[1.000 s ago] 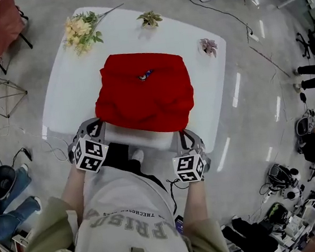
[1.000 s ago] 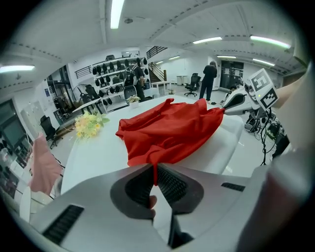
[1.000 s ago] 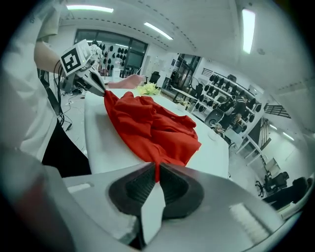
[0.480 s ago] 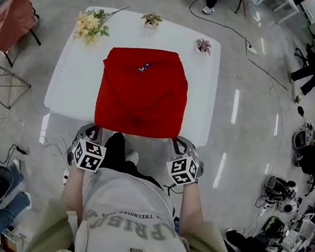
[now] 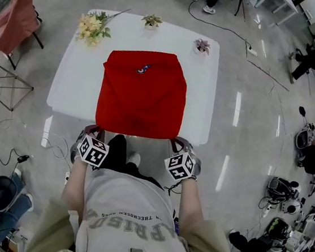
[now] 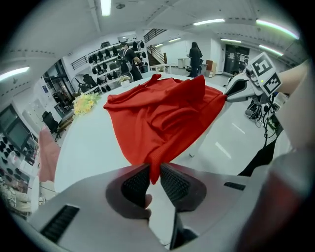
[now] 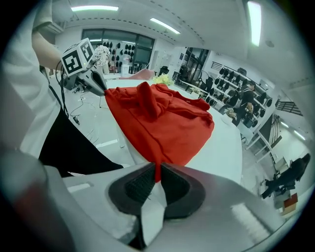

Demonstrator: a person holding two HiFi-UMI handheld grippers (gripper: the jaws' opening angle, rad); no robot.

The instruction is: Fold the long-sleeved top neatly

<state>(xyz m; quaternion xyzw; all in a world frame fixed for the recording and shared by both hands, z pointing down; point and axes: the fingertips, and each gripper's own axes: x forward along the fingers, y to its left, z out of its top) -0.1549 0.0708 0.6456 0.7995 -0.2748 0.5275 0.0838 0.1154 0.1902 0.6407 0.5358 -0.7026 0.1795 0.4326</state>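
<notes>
- Left gripper (image 5: 96, 131) has the near left corner of the red long-sleeved fabric top (image 5: 142, 96) between its ribbed pads. Its jaws have just been easing open a touch, but the pads are still on the cloth.
- Right gripper (image 5: 176, 143) is pinched tight on the near right corner, with a thin fold of red caught between the pads.
- Most of the top lies on the white square table (image 5: 70, 85), collar end far from the person. Its near hem is drawn out past the table's near edge to the two grippers.
- Progress, as I read it: no sleeve lies spread out to the side, and a rumpled hump sits on the body in both gripper views. So the sleeves look already brought in.
- What seems left is to smooth that hump, carry the hem up toward the collar, and square the packet. I'd call it about midway.
- Against a second ago: the hem then lay bunched on the table, with a strip of bare white tabletop showing on the near side of it.
- Now that strip is covered, the cloth is flatter and squarer, and both grippers sit further out from the table edge, toward the person.
- Yellow flower bunch (image 5: 91, 27) and the two small potted plants (image 5: 151, 19) sit untouched along the far side.
</notes>
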